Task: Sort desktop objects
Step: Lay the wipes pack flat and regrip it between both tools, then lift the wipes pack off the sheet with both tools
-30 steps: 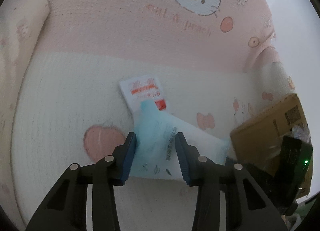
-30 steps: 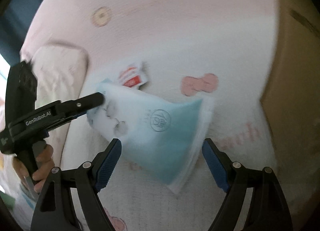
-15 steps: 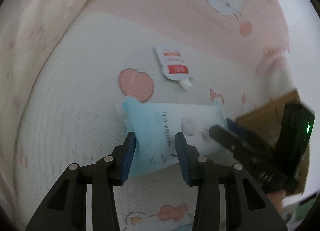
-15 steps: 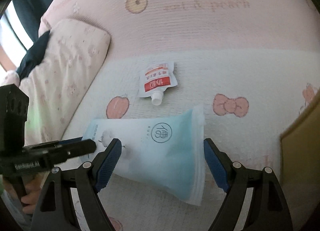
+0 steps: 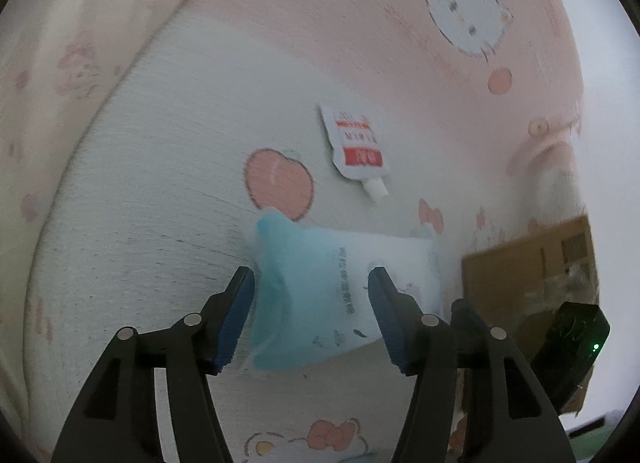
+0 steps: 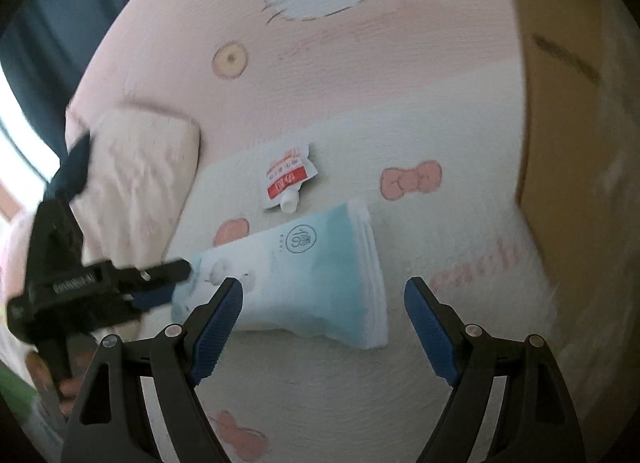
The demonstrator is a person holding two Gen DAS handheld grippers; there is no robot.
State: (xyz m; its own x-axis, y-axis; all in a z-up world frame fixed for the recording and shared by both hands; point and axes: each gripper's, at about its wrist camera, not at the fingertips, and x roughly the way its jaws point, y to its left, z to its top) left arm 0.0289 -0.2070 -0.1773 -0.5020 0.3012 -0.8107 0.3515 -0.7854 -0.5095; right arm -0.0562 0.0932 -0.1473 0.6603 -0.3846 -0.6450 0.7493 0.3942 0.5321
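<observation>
Bed cover, pink and white with cat-face, peach and bow prints, filled both views and bore every item. Cardboard box, brown, stood along the 3 o'clock edge of the right wrist view; in the left wrist view it sat at 4 o'clock. Patterned pillow lay at 9 o'clock in the right wrist view. Blue-and-white tissue pack, soft and flat, lay on the white band of the cover, at centre in both views, its near end crumpled. Left gripper: jaws opening, the tissue pack between them, its blue pads standing clear of the pack's sides, no grip. Right gripper: jaws spread wide, left pad over the pack's near edge, right pad over bare cover, nothing gripped. Small white-and-red spout pouch lay at 12 o'clock of the tissue pack, near but apart, nozzle toward the pack. A person's hand, blurred, held the left gripper's handle at 8 o'clock in the right wrist view.
</observation>
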